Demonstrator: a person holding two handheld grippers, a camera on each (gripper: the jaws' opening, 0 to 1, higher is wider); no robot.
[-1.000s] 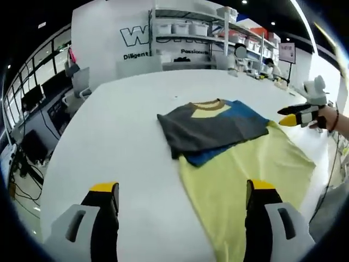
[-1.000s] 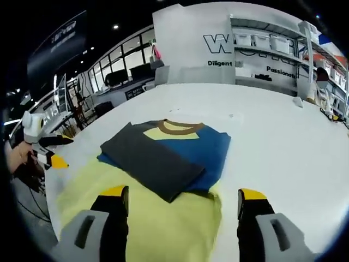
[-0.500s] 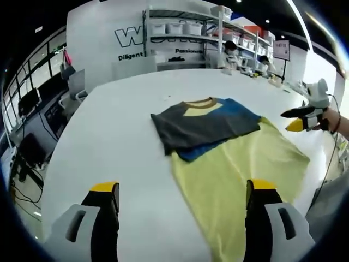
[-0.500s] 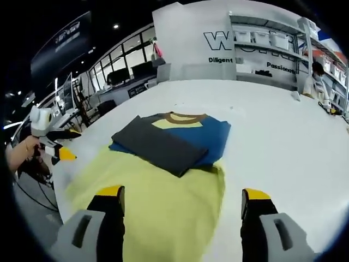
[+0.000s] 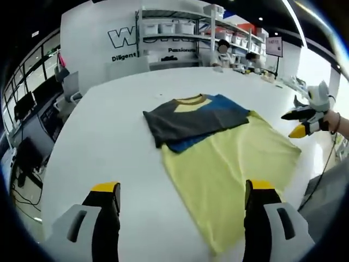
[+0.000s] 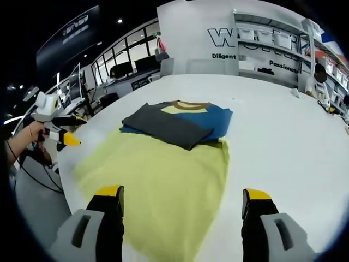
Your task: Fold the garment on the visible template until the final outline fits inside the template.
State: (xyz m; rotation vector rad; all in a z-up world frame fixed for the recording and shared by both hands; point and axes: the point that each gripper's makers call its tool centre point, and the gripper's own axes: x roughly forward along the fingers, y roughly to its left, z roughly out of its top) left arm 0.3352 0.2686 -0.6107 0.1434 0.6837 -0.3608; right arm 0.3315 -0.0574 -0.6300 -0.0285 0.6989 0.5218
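Partly folded garment (image 5: pixel 218 147) on table (image 5: pixel 109 147); template not discernible; both grippers' fingers spread, empty.

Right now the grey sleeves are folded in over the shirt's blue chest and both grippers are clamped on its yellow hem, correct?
Not quite: neither gripper holds the hem. In the right gripper view the right gripper is open above the shirt, and the left gripper is open off to its side.

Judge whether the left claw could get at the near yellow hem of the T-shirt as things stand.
Probably yes. The left claw is open and empty, and the T-shirt has its yellow hem lying flat on the white table just ahead of it, with nothing between.
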